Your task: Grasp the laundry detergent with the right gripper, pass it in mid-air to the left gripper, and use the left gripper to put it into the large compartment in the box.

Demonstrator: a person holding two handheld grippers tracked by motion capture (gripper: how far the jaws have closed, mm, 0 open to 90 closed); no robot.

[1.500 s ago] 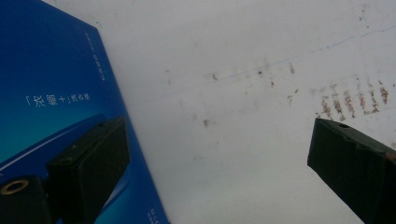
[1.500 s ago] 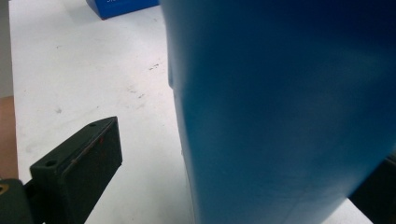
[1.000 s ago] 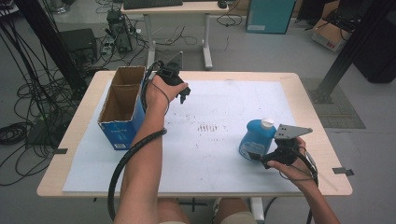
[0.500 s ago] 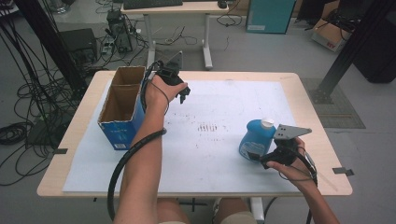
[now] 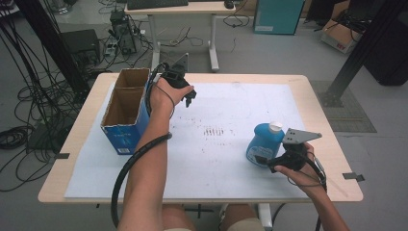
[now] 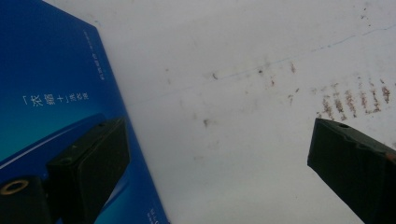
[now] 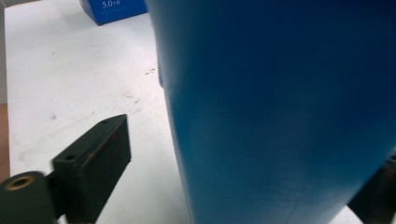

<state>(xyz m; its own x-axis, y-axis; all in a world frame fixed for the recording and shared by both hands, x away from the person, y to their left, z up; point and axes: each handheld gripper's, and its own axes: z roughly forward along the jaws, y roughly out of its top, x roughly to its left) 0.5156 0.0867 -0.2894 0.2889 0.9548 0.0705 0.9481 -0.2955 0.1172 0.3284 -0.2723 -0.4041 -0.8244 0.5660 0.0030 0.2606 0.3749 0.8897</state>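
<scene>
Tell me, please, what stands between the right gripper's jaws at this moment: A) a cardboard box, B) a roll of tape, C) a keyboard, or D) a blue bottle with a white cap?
D: the blue bottle stands upright between the jaws of the right gripper, its white cap on top.

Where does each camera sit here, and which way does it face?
High view: above the person's side, looking forward and down on the table; both forearms, the left gripper and right gripper show.
Left gripper view: on that gripper, looking down past the box at the white sheet; its jaws stand wide apart.
Right gripper view: on that gripper, facing the bottle between its jaws; the left jaw stands clear.
Shared: box, bottle and sheet.
</scene>
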